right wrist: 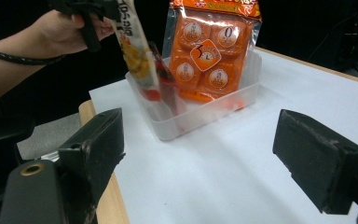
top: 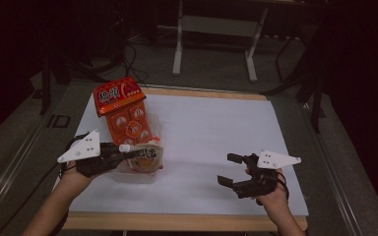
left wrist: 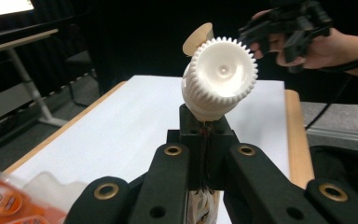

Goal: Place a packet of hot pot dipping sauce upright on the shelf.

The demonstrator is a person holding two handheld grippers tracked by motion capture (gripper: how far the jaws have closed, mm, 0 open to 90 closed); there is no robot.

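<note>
My left gripper (top: 128, 153) is shut on the neck of a spouted drink pouch (top: 147, 157), just below its white ribbed cap (left wrist: 221, 74). The pouch (right wrist: 137, 51) hangs with its lower end inside a clear plastic bin (right wrist: 200, 116) at the left of the white table. A tall orange snack bag (top: 125, 115) stands in the same bin, leaning toward the far side. My right gripper (top: 230, 169) hovers open over the right part of the table, with nothing between its black pads (right wrist: 95, 144).
The white table top (top: 216, 128) has a wooden edge (top: 187, 221) along the near side. A dark floor and a metal table frame (top: 177, 44) lie beyond the far edge. The person's left hand (right wrist: 60, 32) is beside the bin.
</note>
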